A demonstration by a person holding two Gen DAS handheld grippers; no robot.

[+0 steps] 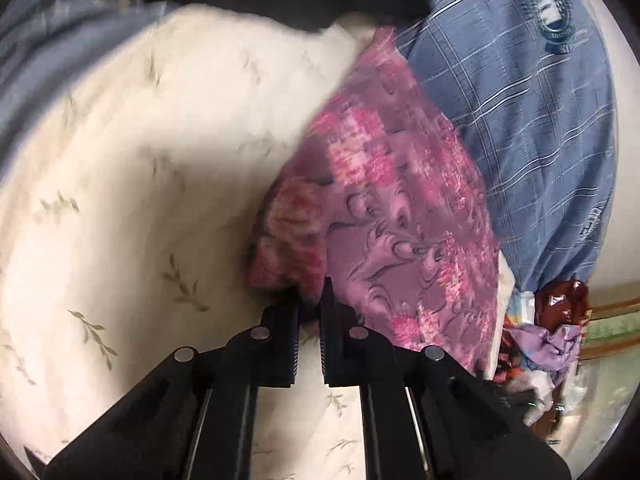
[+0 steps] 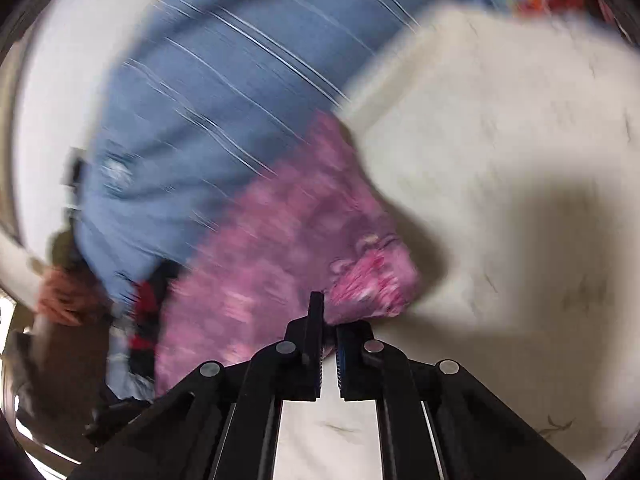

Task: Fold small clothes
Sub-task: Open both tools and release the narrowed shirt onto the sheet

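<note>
- Two grippers share one pink cloth [image 1: 400, 208] — it stretches away over a cream sheet [image 1: 140, 160], its long axis running from the tools toward a blue checked cover [image 1: 512, 100].
- Left gripper [image 1: 310, 300] pinches its near corner.
- Right gripper [image 2: 326, 320] grips another near corner; that view is blurred.
- Room clutter [image 1: 548, 340] lies just beside the bed.

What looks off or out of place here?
Nothing damaged or spilled. The pink garment hangs bunched between the left tongs and right tongs, each pinching an edge. A cluttered pile sits past the blue plaid pillow. The right wrist view is motion-blurred.
</note>
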